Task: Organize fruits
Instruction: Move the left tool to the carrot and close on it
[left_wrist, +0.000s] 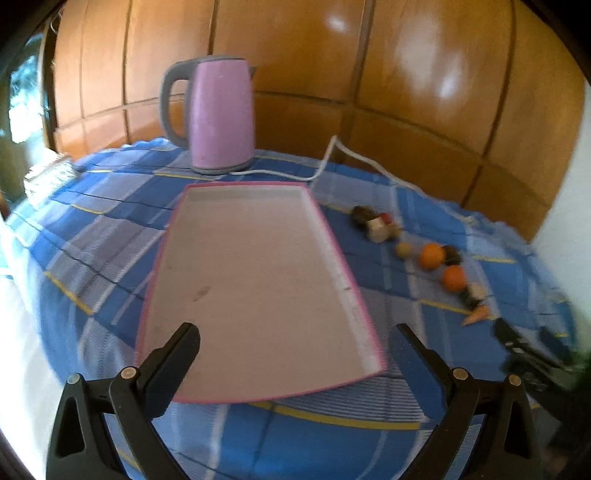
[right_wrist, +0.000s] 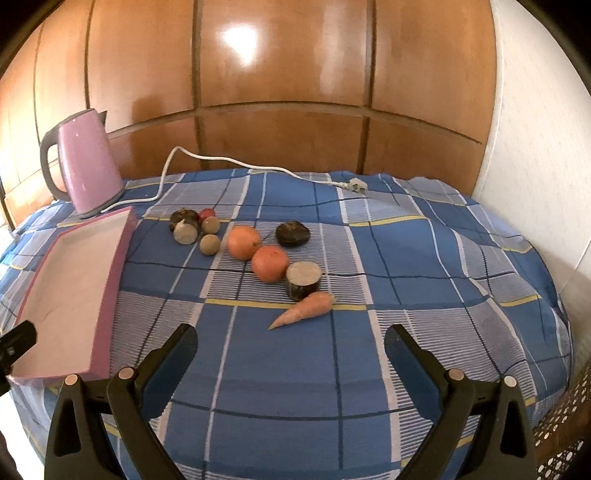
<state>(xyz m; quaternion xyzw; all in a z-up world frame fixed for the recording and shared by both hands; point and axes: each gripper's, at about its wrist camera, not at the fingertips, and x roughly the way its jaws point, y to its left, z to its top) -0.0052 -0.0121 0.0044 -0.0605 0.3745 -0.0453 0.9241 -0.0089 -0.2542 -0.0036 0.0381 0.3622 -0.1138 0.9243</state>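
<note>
Both grippers hang wide open and empty: the left gripper (left_wrist: 295, 347) over the pink tray (left_wrist: 334, 240), the right gripper (right_wrist: 291, 347) near the carrot (right_wrist: 303, 308). The two oranges (right_wrist: 256, 253) lie just beyond; the right should straddle one squarely before closing.

Home: kettle (right_wrist: 88, 166), checked tablecloth (right_wrist: 369, 295)

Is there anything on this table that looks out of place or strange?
Yes. A carrot lies among the fruit beside the two oranges, though it is no fruit. The kettle cord ends in a loose plug lying on the tablecloth. The pink tray holds nothing yet.
</note>
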